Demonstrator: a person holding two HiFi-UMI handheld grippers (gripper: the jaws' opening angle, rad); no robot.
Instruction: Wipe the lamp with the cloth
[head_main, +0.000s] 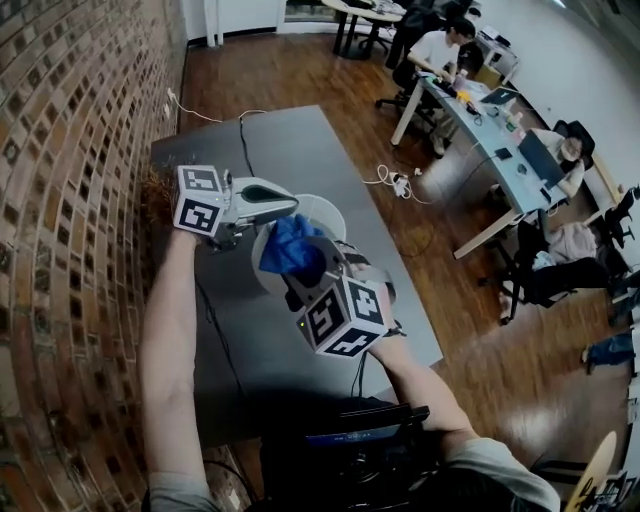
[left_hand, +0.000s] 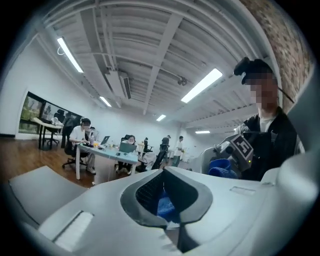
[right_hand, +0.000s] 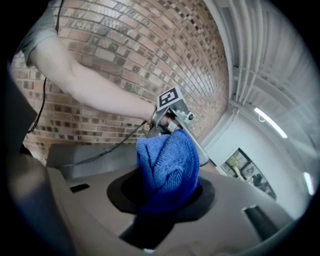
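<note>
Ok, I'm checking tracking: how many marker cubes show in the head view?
2. One marker cube rides the left gripper by the brick wall; the other rides the right gripper, nearer the person than the blue cloth.

Grey table (head_main: 290, 140) here, long side tight against the brick wall (head_main: 70, 200), standing on a wooden floor (head_main: 480, 370). A black cable (head_main: 243, 145) comes onto it at the far end and runs down its length. Around the middle, the white round lamp (head_main: 325, 210) sits on the top, partly covered. At the wall edge lies a brownish tangle (head_main: 152, 185), too small to identify.
</note>
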